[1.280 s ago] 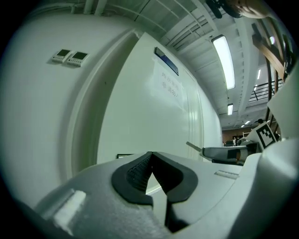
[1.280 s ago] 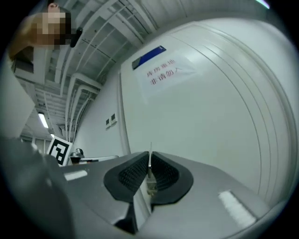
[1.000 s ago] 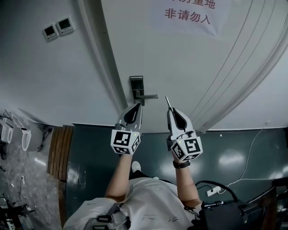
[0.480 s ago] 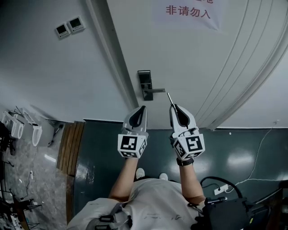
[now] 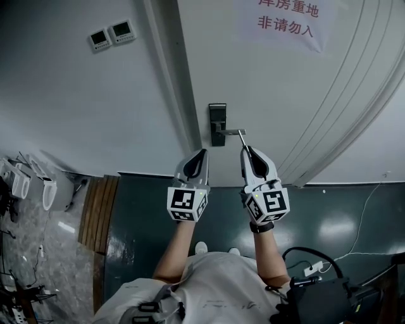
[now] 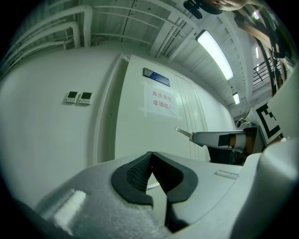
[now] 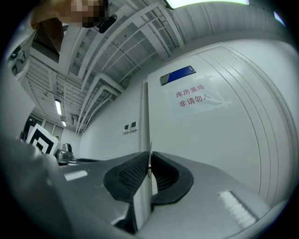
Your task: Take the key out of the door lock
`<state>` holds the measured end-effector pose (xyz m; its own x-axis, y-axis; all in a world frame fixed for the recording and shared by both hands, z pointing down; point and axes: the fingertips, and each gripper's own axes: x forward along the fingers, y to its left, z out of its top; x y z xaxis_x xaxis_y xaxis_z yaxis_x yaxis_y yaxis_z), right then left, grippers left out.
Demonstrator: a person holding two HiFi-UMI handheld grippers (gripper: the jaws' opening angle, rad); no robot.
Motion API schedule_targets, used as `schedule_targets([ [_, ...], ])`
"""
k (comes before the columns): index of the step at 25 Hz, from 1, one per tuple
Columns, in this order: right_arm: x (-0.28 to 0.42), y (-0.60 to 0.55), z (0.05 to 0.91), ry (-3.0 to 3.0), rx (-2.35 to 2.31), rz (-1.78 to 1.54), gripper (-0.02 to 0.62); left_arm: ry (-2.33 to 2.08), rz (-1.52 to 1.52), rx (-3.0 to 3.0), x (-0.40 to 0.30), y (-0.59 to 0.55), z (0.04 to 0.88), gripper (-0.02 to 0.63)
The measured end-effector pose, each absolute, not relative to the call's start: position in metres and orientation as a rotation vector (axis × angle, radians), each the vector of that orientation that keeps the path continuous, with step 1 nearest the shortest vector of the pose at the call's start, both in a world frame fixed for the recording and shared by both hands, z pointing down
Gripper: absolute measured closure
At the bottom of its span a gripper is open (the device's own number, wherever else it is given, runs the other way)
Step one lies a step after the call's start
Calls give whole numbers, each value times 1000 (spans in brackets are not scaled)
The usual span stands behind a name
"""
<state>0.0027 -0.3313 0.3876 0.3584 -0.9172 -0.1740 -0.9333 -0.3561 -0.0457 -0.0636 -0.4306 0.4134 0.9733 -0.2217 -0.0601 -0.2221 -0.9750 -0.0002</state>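
Black ribbed pads [image 7: 132, 176] of the right gripper [image 7: 149, 162] are pinched on the key [image 7: 150, 149]. Its thin blade juts toward 11 o'clock, the tip just beside the lever handle [image 5: 231, 131], with the door lock [image 5: 217, 124] at 10 o'clock. Light, stiff, slippery metal is judged, so a firm pinch on its flat is advised. At 9 o'clock the left gripper [image 6: 150, 156] is closed and empty.

My head camera looks steeply down at the door [image 5: 266, 82] from well back. Each gripper camera rides behind its jaws, facing it; all views share the notice [image 5: 286, 19].
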Motion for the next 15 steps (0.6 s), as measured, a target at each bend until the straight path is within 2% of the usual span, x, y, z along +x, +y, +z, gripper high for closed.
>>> schedule_targets([
  [15, -18, -388, 396, 1600, -2581, 165, 566, 127, 79, -3169, -73, -483, 423, 603],
])
